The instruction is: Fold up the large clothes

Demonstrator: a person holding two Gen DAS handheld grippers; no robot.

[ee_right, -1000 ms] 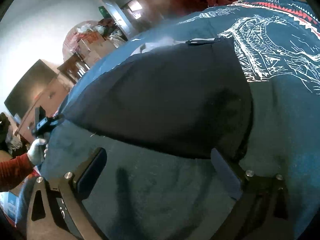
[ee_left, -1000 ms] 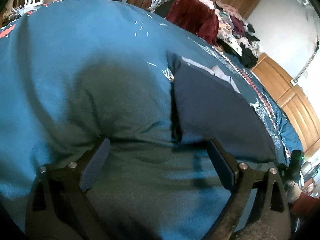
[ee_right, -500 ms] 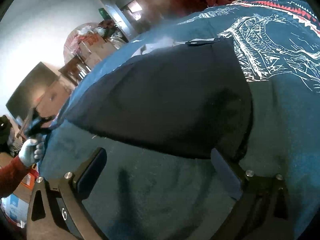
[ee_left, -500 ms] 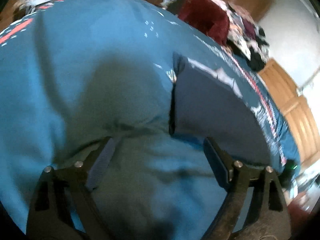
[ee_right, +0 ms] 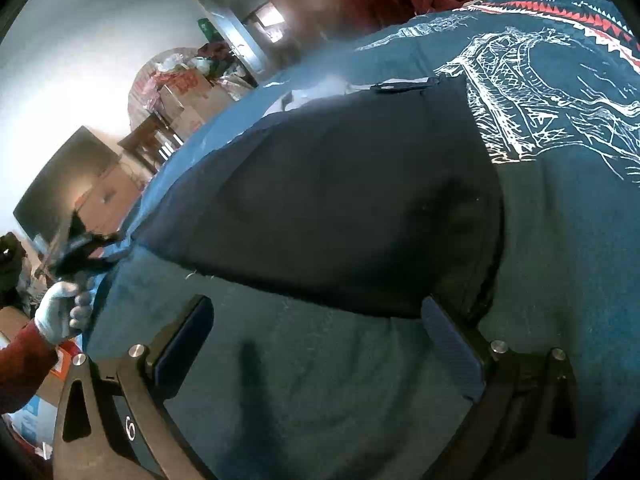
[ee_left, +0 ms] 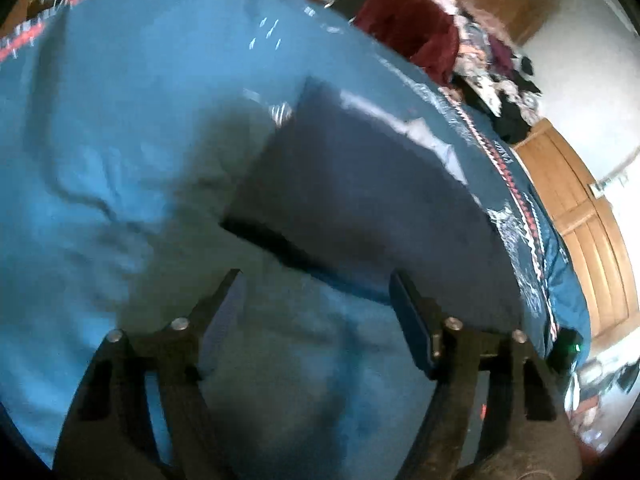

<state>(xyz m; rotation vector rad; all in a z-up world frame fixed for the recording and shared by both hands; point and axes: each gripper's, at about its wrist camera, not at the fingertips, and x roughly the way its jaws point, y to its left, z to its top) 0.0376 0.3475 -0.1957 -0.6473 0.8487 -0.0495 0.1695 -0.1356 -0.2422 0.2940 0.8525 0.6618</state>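
Left tool swung since 1.0 s ago: dark navy garment now fills its 12–2 o'clock; right view unchanged. Teal bedspread covers bed, serving as folding surface. Garment lies flat on it, near hem facing both tools. Right tool likewise released, empty, presumably poised for hem grab. No containers near garment.

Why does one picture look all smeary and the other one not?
Left wrist view: the whole frame is streaked with motion blur, so the blue bedspread and dark navy garment have soft edges. Right wrist view: mostly sharp, the white print on the bedspread is crisp; only the gloved hand at the left edge is smeared. Both views bulge like a fishbowl, with black corners.
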